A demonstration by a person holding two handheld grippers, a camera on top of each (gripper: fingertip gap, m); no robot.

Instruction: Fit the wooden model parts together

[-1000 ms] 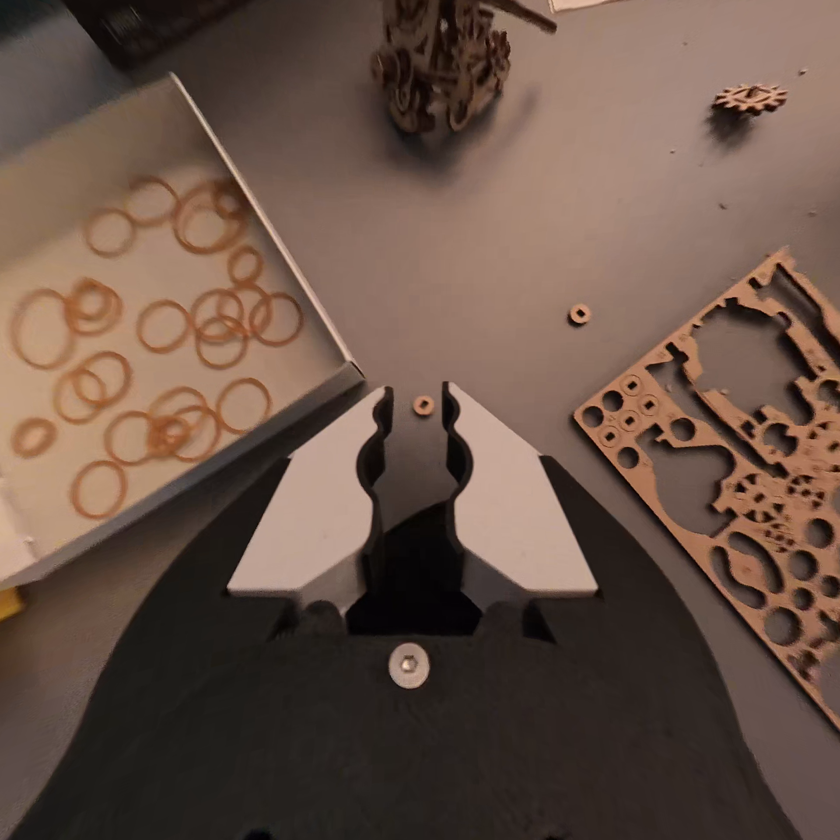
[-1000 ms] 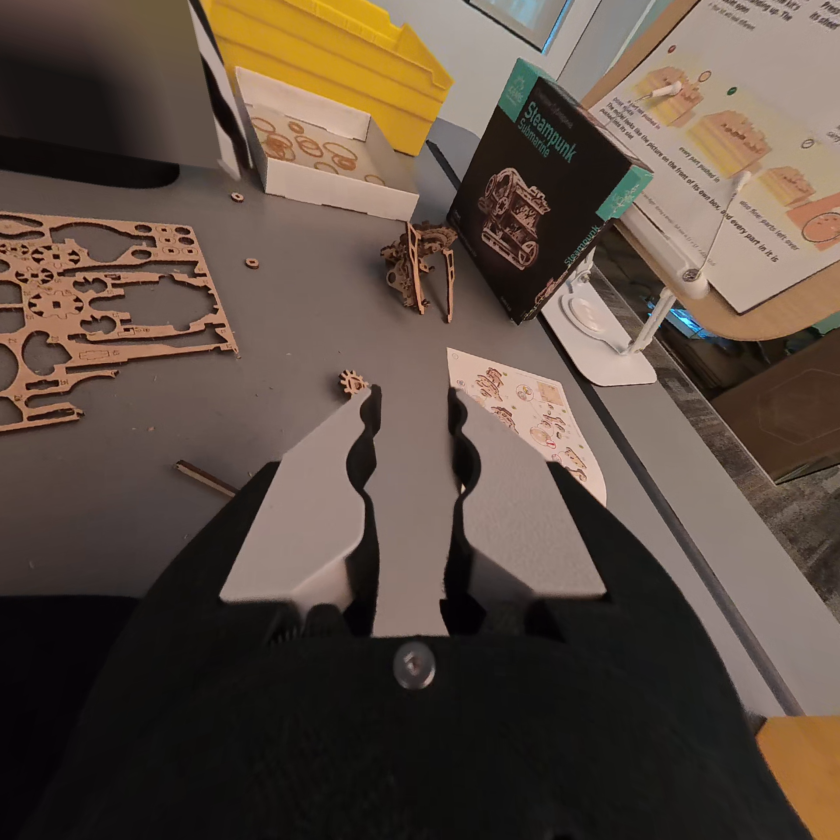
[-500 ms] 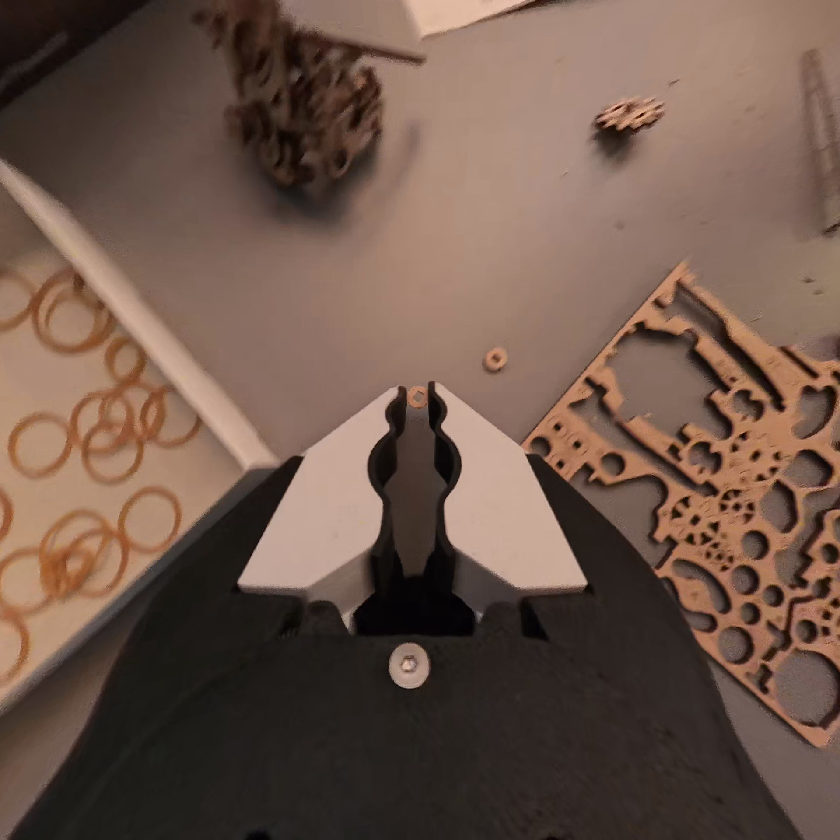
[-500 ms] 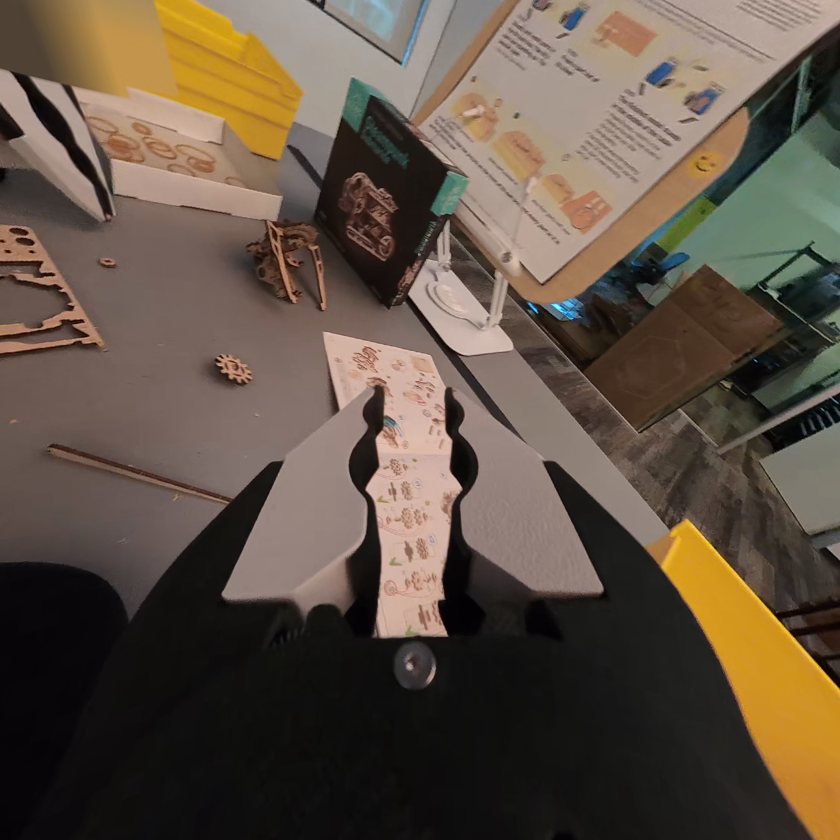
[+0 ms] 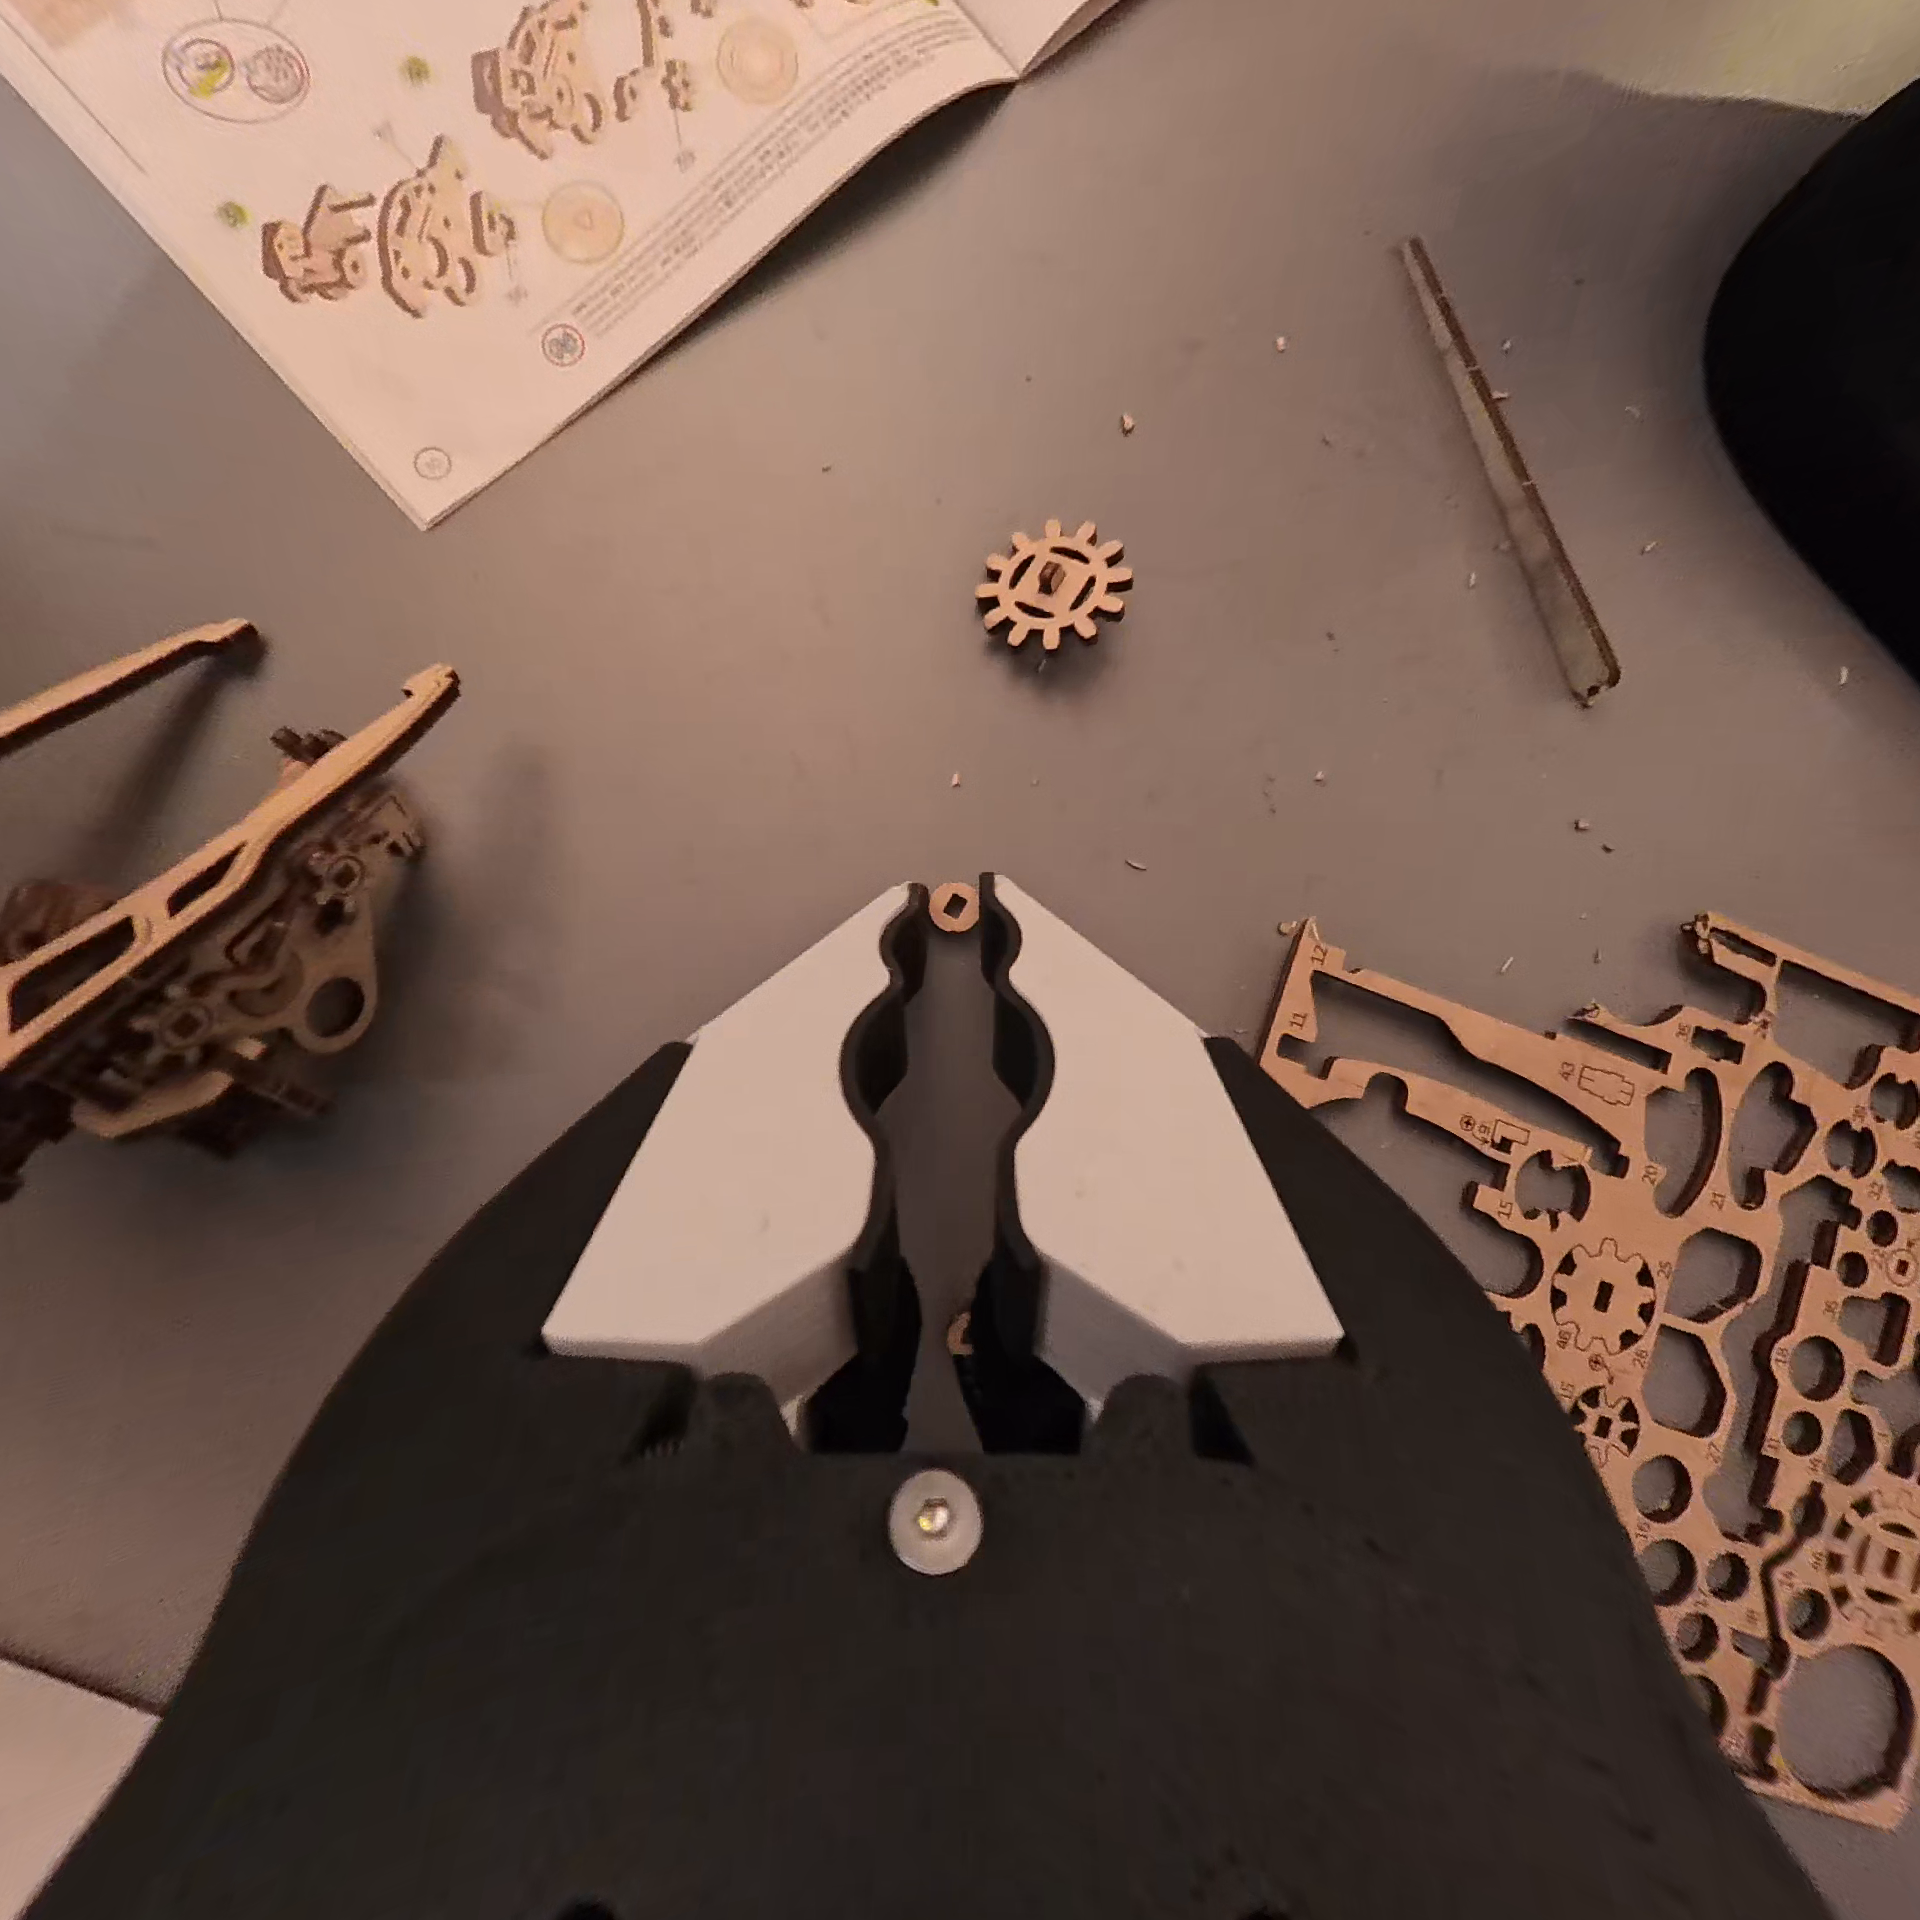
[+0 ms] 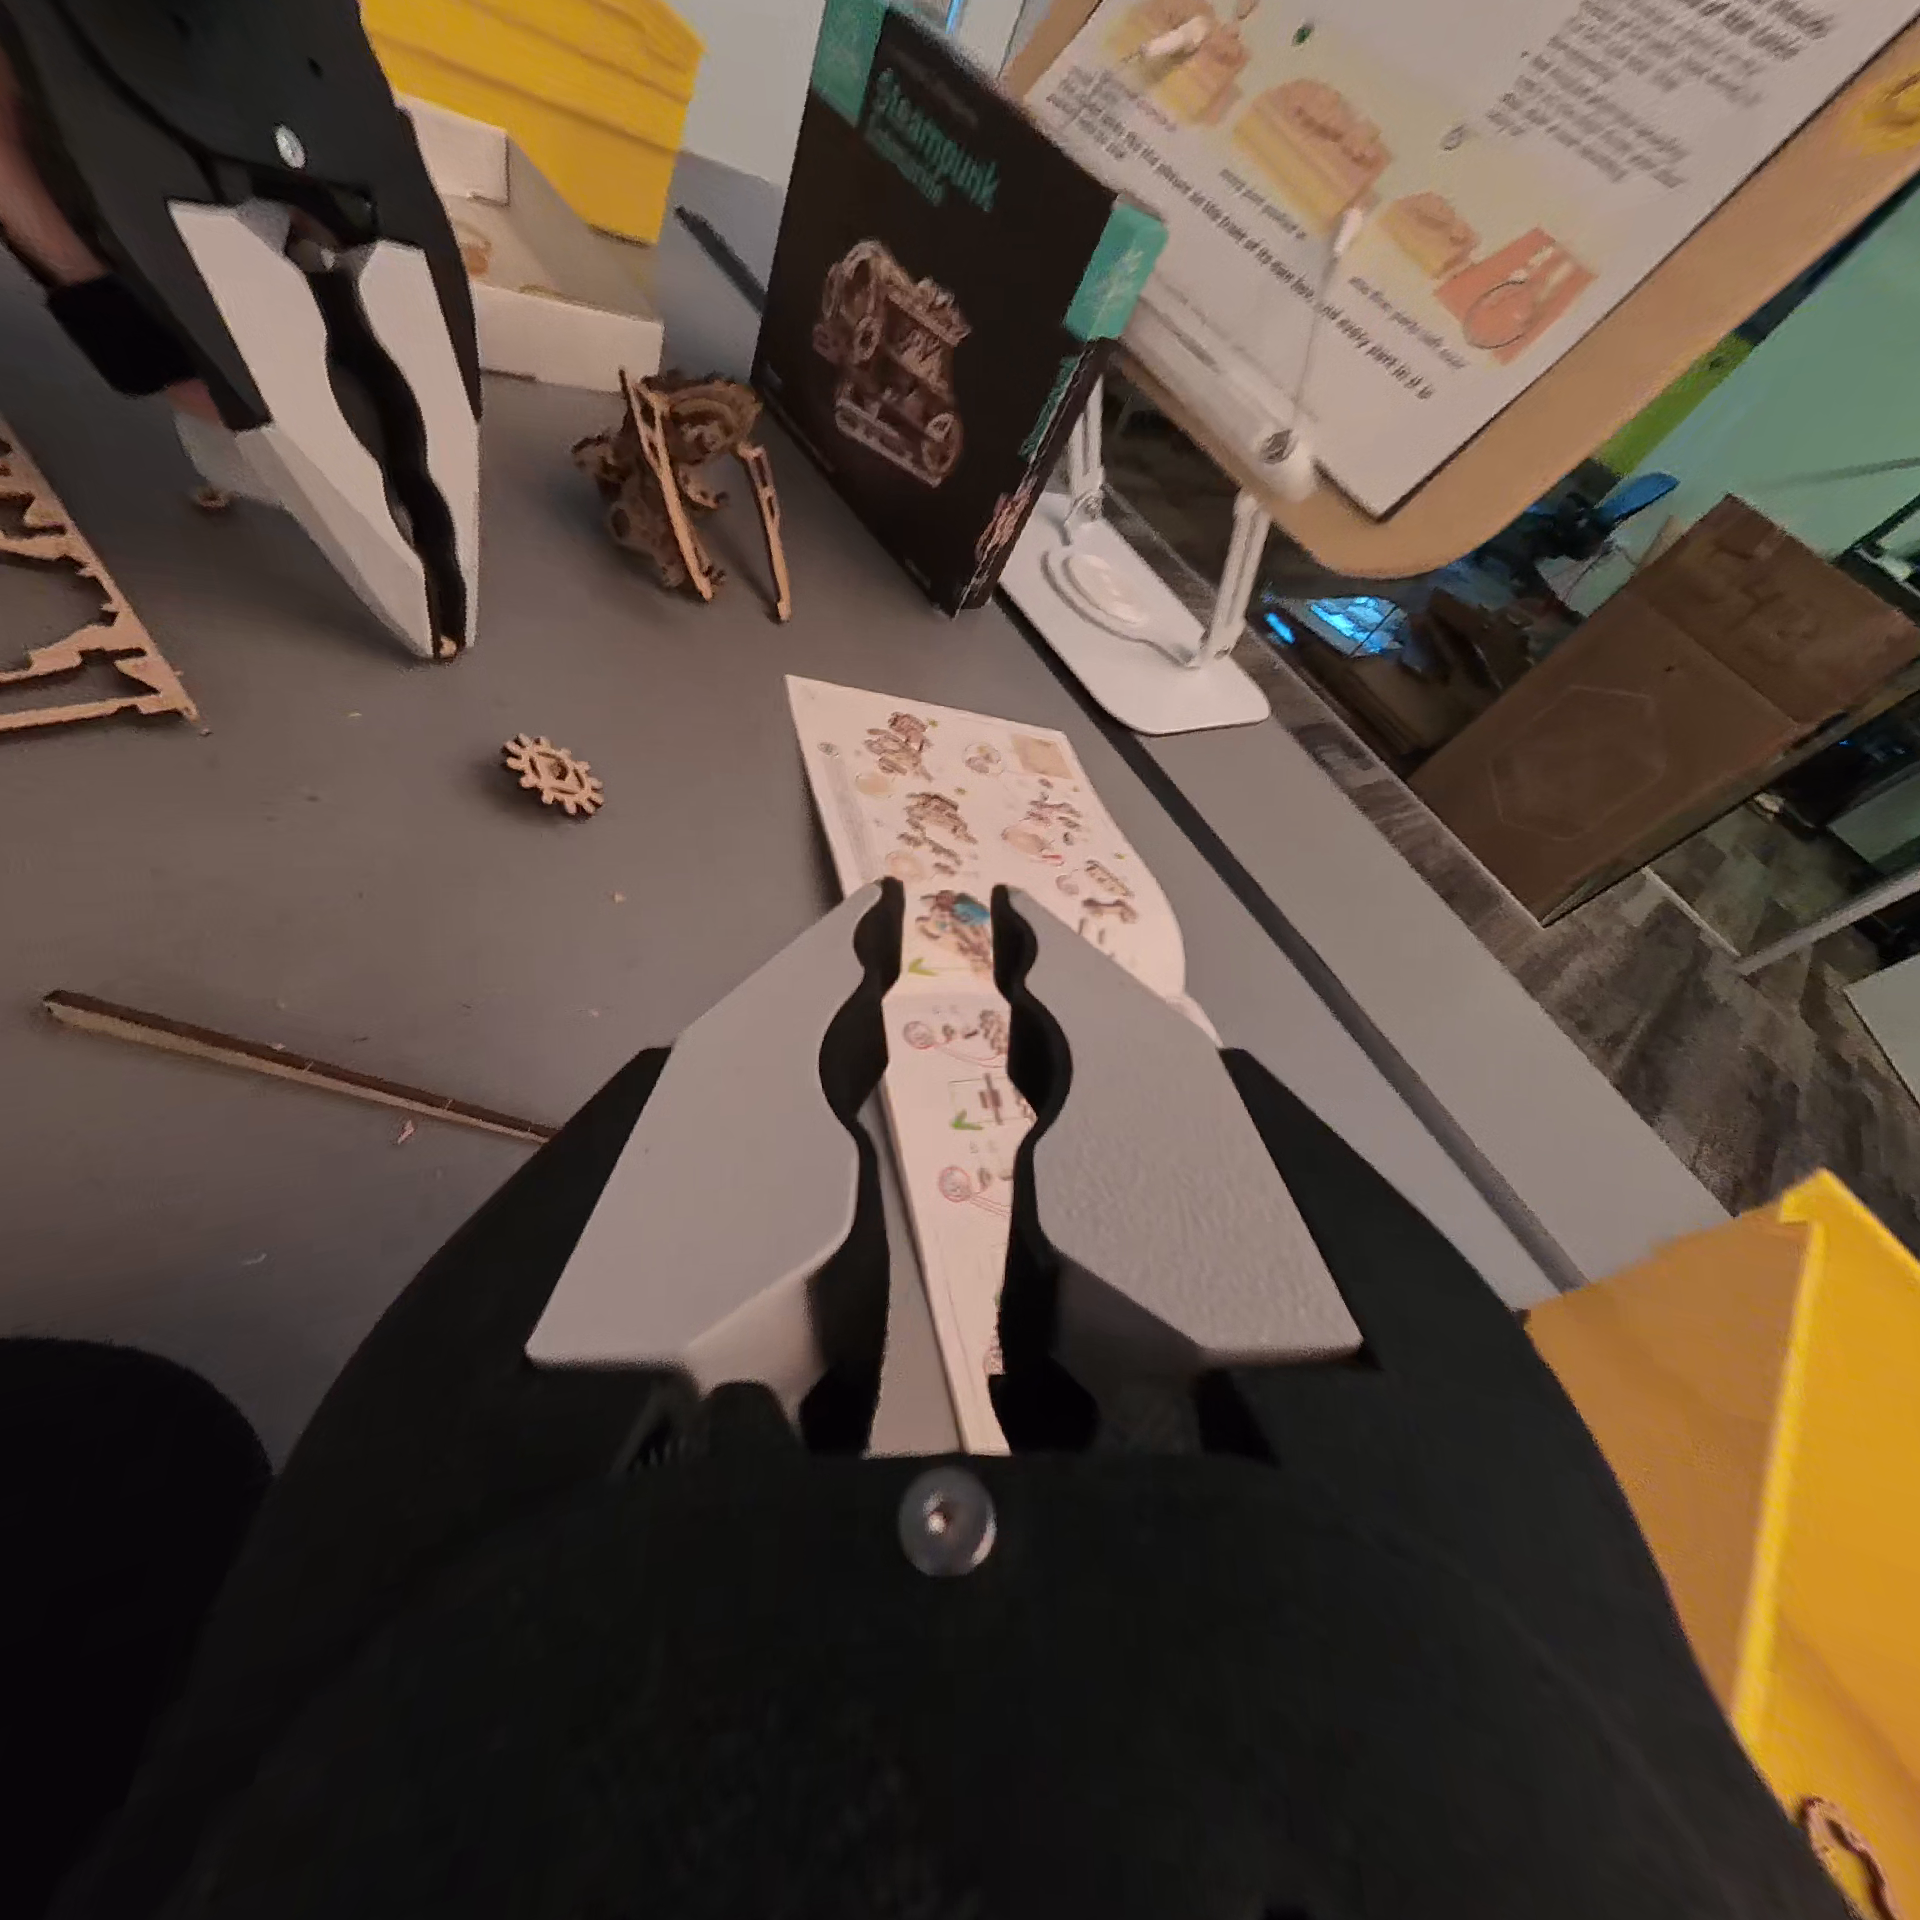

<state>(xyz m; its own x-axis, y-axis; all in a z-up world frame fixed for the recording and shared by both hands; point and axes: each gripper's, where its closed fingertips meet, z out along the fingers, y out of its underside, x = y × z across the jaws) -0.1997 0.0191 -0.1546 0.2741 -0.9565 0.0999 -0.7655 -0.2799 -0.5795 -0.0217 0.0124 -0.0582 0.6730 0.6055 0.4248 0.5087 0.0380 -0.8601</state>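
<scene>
My left gripper point(image 5: 951, 902) is shut on a small wooden washer point(image 5: 953, 904) pinched at its fingertips, held above the grey table. A wooden gear point(image 5: 1052, 590) lies flat just ahead of it. The part-built wooden model point(image 5: 197, 987) stands to the left. The left gripper also shows in the right wrist view point(image 6: 445, 639), tips down near the table, with the gear point(image 6: 553, 774) and the model point(image 6: 675, 488) close by. My right gripper point(image 6: 940, 902) is open and empty, hovering over the instruction booklet point(image 6: 977, 831).
A cut-out wooden parts sheet point(image 5: 1662, 1278) lies at the right. A thin wooden strip point(image 5: 1507, 468) lies at the far right. A dark kit box point(image 6: 935, 312), a white stand with a poster board point(image 6: 1164, 665), a white tray point(image 6: 540, 301) and yellow bins point(image 6: 1766, 1507) surround the work area near the table edge.
My left gripper closed on the small washer, lifted it and carried it from beside the tray of rubber bands over toward the gear. My right gripper swung right over the booklet, still open.
</scene>
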